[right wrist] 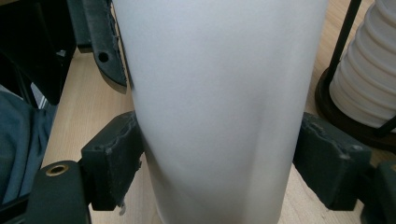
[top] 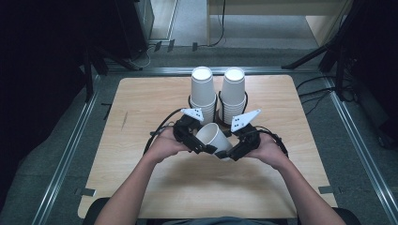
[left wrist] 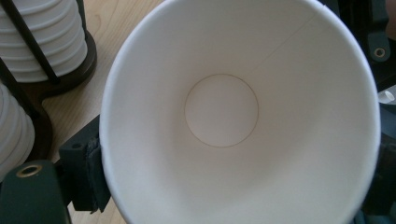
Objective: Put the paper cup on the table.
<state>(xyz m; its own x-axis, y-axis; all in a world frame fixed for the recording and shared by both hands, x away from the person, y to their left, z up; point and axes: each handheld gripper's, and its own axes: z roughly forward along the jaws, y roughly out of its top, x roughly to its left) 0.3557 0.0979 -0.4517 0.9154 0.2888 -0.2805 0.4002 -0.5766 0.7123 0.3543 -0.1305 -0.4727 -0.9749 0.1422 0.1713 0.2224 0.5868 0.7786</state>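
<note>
Paper cup [top: 215, 137], plain white and tilted with its mouth facing lower left, sits mid-frame above the table [top: 141, 108]. Two cup stacks [top: 202, 91] in dark holders stand just behind. Right gripper [top: 228, 153] fingers clamp its wall; left gripper [top: 202, 146] fingers straddle the rim, one pad touching.

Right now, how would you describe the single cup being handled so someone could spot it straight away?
On the wooden table, just in front of the two cup stacks in their dark holders, a lone white paper cup sits between the left gripper and the right gripper. Unlike the upright stacked cups, it is single, tilted and held off the table, its open mouth facing the left gripper.
</note>
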